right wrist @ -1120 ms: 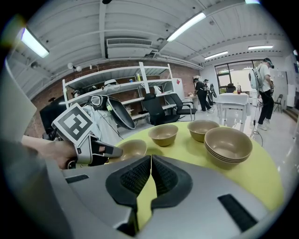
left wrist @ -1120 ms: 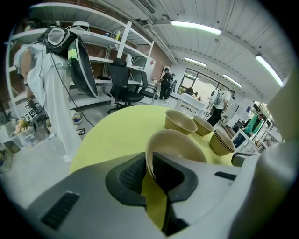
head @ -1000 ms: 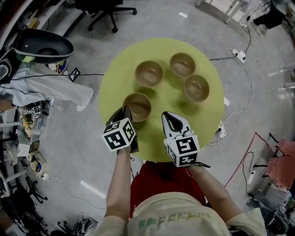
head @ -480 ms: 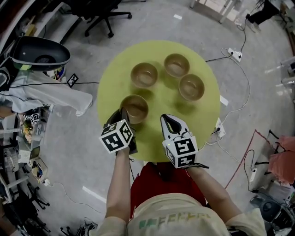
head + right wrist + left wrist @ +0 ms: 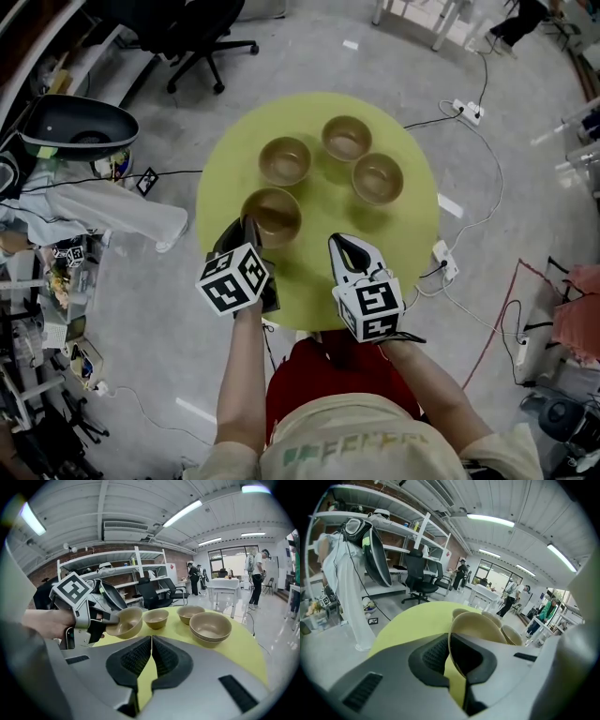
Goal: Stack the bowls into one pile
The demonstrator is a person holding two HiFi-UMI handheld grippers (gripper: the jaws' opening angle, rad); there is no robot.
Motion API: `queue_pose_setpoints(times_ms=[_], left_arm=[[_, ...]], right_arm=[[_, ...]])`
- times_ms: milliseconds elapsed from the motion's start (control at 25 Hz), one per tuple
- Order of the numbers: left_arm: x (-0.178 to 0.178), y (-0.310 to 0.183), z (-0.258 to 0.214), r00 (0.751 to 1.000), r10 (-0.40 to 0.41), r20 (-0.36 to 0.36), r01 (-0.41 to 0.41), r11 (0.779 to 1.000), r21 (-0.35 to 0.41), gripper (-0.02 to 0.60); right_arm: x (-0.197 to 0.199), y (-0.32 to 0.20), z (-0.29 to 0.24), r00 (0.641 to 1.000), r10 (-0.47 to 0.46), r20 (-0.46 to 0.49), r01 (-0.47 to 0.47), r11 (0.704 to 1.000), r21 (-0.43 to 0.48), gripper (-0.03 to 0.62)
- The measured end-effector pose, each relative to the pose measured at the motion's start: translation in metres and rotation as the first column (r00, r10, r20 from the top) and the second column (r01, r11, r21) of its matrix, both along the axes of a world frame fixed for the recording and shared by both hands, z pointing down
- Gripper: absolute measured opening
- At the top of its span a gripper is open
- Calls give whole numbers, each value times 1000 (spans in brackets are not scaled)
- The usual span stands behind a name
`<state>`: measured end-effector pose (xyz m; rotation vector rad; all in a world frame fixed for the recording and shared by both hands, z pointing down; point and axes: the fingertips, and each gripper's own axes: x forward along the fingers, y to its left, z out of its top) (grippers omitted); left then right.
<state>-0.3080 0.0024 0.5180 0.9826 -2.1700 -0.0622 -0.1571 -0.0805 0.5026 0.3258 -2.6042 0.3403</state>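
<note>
Tan bowls sit on a round yellow-green table (image 5: 412,234). My left gripper (image 5: 248,232) is shut on the near rim of one bowl (image 5: 273,215). In the left gripper view that rim (image 5: 457,641) is pinched between the jaws. In the right gripper view this bowl (image 5: 125,623) hangs tilted, slightly above the table. Single bowls stand at the back left (image 5: 285,159) and back middle (image 5: 346,138). A stack of bowls (image 5: 378,178) stands to the right, also seen as the stack (image 5: 210,626). My right gripper (image 5: 349,248) is shut and empty over the table's near part.
Beyond the table's far edge stands a black office chair (image 5: 202,37). White cloth (image 5: 103,202) and a black dish-shaped lamp (image 5: 80,120) lie at the left. Cables and a power strip (image 5: 466,111) run over the floor at the right. In the background, people stand by white tables (image 5: 225,584).
The head view has drifted, so the table sits slightly differently in frame. The left gripper stays shut on its bowl, which has come a little nearer the back-left bowl. The right gripper has barely moved.
</note>
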Motion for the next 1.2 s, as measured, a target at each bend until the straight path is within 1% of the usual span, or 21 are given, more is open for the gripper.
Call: queue_pose_setpoints(times_ms=[320, 600, 800, 960, 1200], left_arm=[[3, -23, -28, 997, 65, 52, -66, 997, 28, 31], [10, -42, -47, 992, 98, 83, -102, 994, 50, 31], [14, -55, -62, 985, 130, 113, -138, 989, 62, 31], [21, -68, -74, 979, 156, 135, -167, 983, 77, 31], [39, -92, -83, 969, 198, 148, -212, 974, 83, 31]], right_arm=[[12, -10, -15, 998, 56, 17, -56, 998, 29, 37], [25, -21, -27, 996, 89, 32, -91, 994, 57, 37], [33, -28, -33, 992, 117, 46, -120, 991, 61, 37], [42, -35, -41, 989, 138, 59, -142, 987, 76, 37], [60, -49, -45, 982, 177, 64, -182, 980, 84, 37]])
